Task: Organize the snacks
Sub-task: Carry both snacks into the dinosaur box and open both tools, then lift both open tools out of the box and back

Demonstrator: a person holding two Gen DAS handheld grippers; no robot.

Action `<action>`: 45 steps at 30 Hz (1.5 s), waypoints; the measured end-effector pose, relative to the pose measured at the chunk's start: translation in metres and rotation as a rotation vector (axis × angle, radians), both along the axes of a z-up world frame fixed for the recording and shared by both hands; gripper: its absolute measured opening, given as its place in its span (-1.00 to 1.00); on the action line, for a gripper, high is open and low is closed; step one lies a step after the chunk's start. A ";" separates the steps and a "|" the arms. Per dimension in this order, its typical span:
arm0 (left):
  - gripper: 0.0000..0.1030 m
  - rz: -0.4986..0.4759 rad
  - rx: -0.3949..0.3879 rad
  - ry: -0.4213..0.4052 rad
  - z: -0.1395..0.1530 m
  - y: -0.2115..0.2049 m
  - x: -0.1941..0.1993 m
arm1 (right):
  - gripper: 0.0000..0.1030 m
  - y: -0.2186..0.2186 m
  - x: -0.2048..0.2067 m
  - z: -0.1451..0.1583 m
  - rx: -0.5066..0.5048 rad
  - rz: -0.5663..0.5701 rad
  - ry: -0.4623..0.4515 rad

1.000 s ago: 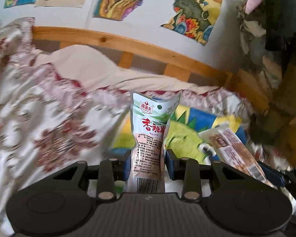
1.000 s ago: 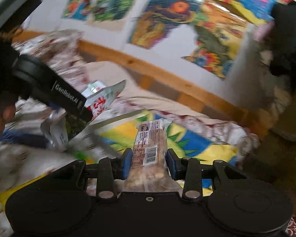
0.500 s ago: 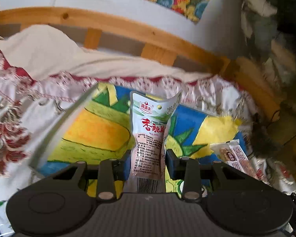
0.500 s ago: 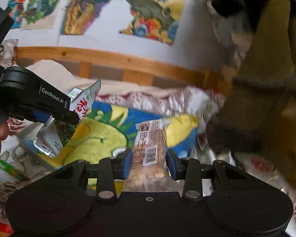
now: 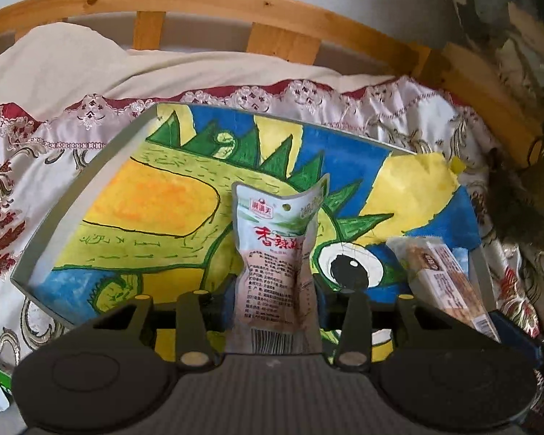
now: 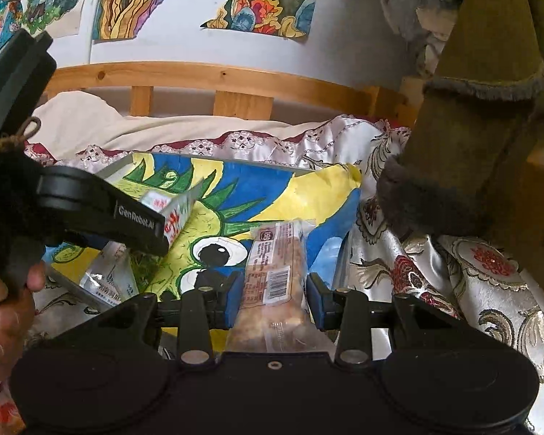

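A shallow grey tray (image 5: 72, 195), lined with a colourful dinosaur drawing, lies on the bed. My left gripper (image 5: 273, 290) hovers over its near middle with a white spicy snack pouch (image 5: 272, 253) upright between its jaws. The jaws are opening, and the blue pads still touch the pouch's sides. My right gripper (image 6: 275, 286) is shut on a clear packet of brown pastry (image 6: 275, 264) over the tray's right part (image 6: 344, 253). That packet (image 5: 442, 279) shows at the right in the left wrist view. The pouch (image 6: 177, 214) sticks out of the left gripper in the right wrist view.
Another snack packet (image 6: 108, 282) lies in the tray's near left corner. A wooden bed rail (image 5: 272, 3) and cream pillow (image 5: 90, 65) lie behind the tray. Patterned satin bedspread (image 6: 435, 272) surrounds it. An olive garment with grey fur trim (image 6: 471, 145) hangs at right. A hand (image 6: 3, 311) holds the left gripper.
Both grippers came forward and down over the dinosaur-lined tray, each with its packet. The left jaws stand a little wider around the pouch than before.
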State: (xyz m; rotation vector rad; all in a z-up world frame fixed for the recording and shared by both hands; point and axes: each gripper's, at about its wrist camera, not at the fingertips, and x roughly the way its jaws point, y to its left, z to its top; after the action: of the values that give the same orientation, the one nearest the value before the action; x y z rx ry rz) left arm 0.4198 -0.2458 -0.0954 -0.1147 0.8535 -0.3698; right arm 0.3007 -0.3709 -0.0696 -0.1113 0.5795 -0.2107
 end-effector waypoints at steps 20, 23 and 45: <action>0.87 0.158 -0.045 -0.175 0.075 0.078 -0.059 | 0.73 0.021 -0.040 0.049 0.013 0.018 -0.222; 0.94 0.191 -0.067 -0.236 0.090 0.098 -0.084 | 0.96 0.030 -0.058 0.066 0.031 0.033 -0.288; 0.99 0.217 0.038 -0.384 0.126 0.206 -0.259 | 0.99 0.104 -0.214 0.117 0.137 0.127 -0.399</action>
State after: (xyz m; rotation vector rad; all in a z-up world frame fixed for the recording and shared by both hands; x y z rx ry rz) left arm 0.1612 -0.0401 0.0303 -0.0961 0.4621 -0.1630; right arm 0.0862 -0.2664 0.0479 0.0276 0.1871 -0.0654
